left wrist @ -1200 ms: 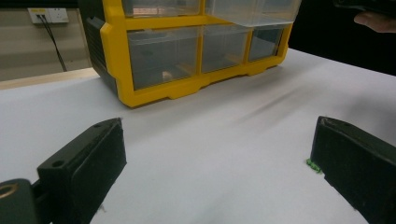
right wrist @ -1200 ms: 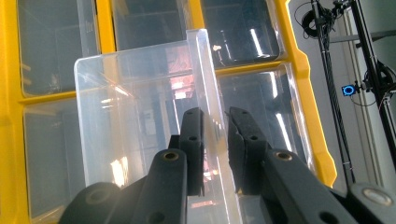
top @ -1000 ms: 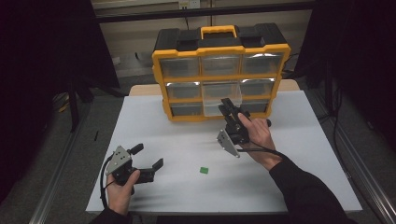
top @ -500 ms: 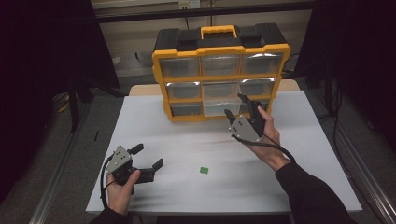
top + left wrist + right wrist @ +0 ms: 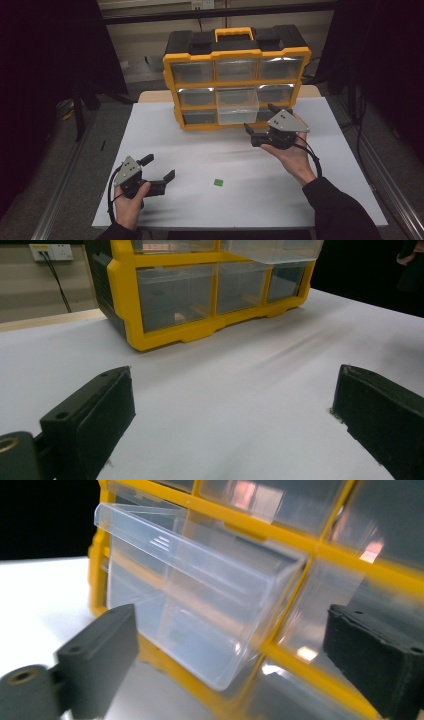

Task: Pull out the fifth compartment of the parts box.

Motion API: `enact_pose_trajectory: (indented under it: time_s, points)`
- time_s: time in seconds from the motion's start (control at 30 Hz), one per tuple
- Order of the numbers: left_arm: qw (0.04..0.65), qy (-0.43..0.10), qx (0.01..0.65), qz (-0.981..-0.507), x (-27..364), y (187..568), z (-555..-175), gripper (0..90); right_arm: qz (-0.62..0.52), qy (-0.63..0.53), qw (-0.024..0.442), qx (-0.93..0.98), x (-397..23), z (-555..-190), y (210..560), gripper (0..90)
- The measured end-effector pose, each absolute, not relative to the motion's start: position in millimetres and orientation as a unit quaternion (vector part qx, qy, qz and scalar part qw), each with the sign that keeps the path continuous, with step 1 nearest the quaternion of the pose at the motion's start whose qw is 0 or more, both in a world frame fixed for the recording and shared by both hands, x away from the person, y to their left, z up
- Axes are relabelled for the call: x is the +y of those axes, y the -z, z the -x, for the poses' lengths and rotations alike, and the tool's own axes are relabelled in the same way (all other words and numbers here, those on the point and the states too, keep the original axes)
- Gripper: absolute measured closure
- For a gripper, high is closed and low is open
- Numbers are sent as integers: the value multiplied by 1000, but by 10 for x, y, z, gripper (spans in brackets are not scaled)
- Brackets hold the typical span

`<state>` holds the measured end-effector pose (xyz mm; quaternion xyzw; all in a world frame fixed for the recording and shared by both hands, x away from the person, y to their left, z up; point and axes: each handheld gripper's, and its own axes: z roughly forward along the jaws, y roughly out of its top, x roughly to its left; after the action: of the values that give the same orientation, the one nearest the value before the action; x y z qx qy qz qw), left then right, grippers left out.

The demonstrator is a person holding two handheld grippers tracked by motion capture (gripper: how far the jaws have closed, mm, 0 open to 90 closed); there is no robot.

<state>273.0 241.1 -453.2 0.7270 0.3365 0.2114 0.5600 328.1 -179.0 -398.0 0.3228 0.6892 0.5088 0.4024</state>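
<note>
A yellow and black organizer (image 5: 235, 85) with clear drawers stands at the back of the white table (image 5: 310, 200). Its middle drawer (image 5: 238, 106) sticks out of the frame, and in the right gripper view this drawer (image 5: 200, 615) looms close ahead, tilted. My right gripper (image 5: 260, 118) hovers just right of it; its jaws have just been opening and stand open with nothing between the pads (image 5: 232, 625). My left gripper (image 5: 159, 167) rests low at the near left, open and empty (image 5: 232, 390). A small green piece (image 5: 218, 182) lies on the table between the hands.
The organizer (image 5: 200, 300) is seen ahead in the left gripper view across bare white table. A wooden edge (image 5: 150, 96) shows behind the table top. Dark floor and metal rails (image 5: 65, 185) run along both sides.
My right gripper has drawn away to the right from the front of the middle drawer, and its jaws have spread apart. The left gripper has stayed put.
</note>
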Motion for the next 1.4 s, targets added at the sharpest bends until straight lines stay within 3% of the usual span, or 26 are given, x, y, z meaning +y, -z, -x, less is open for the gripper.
enact_pose_trajectory:
  time_s: [0.4,0.5,1.4]
  points:
    - [560,-214,336,-726,2413,4529,-2728,31,-392,-556,260,685,-2004,-3217,4132,24]
    - [563,-210,337,-724,2401,4531,-2725,31,-400,-556,243,687,-2069,-3207,4183,18]
    - [562,-208,333,-728,2398,4535,-2706,31,-388,-532,256,708,-2576,-2638,4362,7]
